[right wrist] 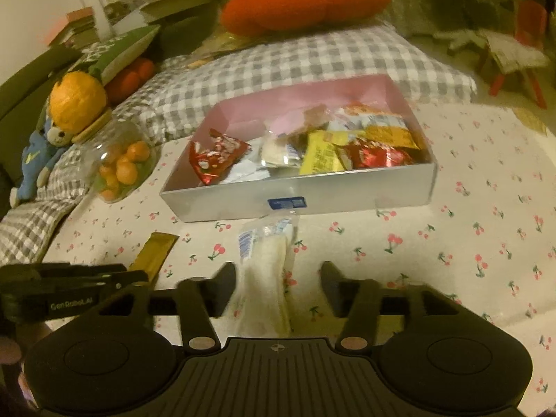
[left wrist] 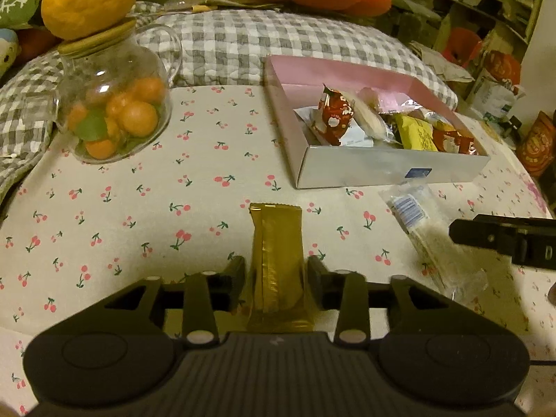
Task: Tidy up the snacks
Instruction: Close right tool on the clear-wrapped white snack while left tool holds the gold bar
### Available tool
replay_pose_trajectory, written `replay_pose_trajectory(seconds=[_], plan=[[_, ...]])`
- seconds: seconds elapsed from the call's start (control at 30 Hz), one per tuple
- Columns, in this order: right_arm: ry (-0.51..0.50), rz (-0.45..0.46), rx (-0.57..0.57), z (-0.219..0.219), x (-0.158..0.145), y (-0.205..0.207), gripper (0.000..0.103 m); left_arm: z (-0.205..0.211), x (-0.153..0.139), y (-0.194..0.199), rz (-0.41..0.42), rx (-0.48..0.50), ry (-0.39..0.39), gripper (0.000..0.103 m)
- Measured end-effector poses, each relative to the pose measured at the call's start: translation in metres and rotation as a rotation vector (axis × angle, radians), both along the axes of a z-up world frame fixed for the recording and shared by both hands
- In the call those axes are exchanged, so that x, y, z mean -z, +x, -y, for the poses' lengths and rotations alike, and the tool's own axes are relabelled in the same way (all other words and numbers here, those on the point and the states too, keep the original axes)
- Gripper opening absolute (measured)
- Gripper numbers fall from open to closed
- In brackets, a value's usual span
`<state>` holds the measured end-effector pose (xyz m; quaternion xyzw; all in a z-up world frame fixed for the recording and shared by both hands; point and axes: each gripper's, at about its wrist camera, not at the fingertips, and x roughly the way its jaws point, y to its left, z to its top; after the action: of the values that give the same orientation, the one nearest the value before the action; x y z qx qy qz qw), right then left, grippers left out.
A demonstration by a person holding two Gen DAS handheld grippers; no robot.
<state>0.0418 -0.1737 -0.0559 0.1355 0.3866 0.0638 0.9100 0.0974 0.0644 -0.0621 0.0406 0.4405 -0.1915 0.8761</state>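
On the cherry-print cloth, the snack box sits at upper right. The left gripper stands slightly open around the gold packet, apparently not pressing. The right gripper stands wider around the clear-wrapped snack, pads apart from it.

Dim, yellowish indoor light, soft shadows, fisheye bending at edges, right view slightly blurred
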Motion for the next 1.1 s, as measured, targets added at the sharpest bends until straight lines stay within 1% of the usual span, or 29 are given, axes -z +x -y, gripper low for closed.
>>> replay_pose_trajectory(seconds=[0.03, 0.2, 0.33, 0.4, 0.47, 0.5, 0.53, 0.6, 0.63, 0.7, 0.77, 0.83, 1.0, 1.1], plan=[[-0.015, 0.006, -0.015, -0.004, 0.001, 0.0, 0.057, 0.001, 0.001, 0.0, 0.005, 0.0, 0.001, 0.043], [-0.117, 0.007, -0.081, -0.026, 0.009, 0.003, 0.058, 0.005, 0.008, 0.002, 0.024, 0.006, 0.042, 0.044], [-0.172, 0.003, -0.103, -0.037, 0.018, 0.005, 0.058, 0.01, 0.01, 0.003, 0.047, 0.018, 0.067, 0.043], [-0.2, 0.015, -0.104, -0.041, 0.02, 0.005, 0.057, 0.011, 0.011, 0.003, 0.054, 0.024, 0.082, 0.044], [-0.225, 0.021, -0.106, -0.044, 0.021, 0.004, 0.057, 0.012, 0.01, 0.003, 0.056, 0.028, 0.083, 0.035], [-0.24, 0.023, -0.105, -0.045, 0.021, 0.005, 0.055, 0.012, 0.009, 0.003, 0.054, 0.029, 0.081, 0.03], [-0.252, 0.024, -0.107, -0.046, 0.021, 0.005, 0.052, 0.013, 0.009, 0.003, 0.051, 0.028, 0.081, 0.028], [-0.283, 0.029, -0.116, -0.048, 0.021, 0.004, 0.036, 0.012, 0.009, 0.002, 0.05, 0.024, 0.077, 0.026], [-0.285, 0.029, -0.122, -0.048, 0.02, 0.004, 0.034, 0.011, 0.009, 0.002, 0.049, 0.024, 0.074, 0.026], [-0.277, 0.02, -0.127, -0.048, 0.018, 0.004, 0.03, 0.011, 0.008, 0.002, 0.041, 0.026, 0.067, 0.026], [-0.253, 0.006, -0.126, -0.045, 0.017, 0.005, 0.029, 0.009, 0.007, 0.002, 0.024, 0.022, 0.048, 0.026], [-0.199, -0.01, -0.114, -0.039, 0.015, 0.006, 0.028, 0.007, 0.006, 0.002, 0.004, 0.014, 0.024, 0.026], [-0.036, -0.062, -0.058, -0.017, 0.012, 0.007, 0.024, 0.005, 0.001, 0.001, -0.018, 0.004, -0.008, 0.026], [0.014, -0.082, -0.039, -0.007, 0.011, 0.007, 0.023, 0.004, -0.002, 0.0, -0.028, -0.006, -0.025, 0.026]])
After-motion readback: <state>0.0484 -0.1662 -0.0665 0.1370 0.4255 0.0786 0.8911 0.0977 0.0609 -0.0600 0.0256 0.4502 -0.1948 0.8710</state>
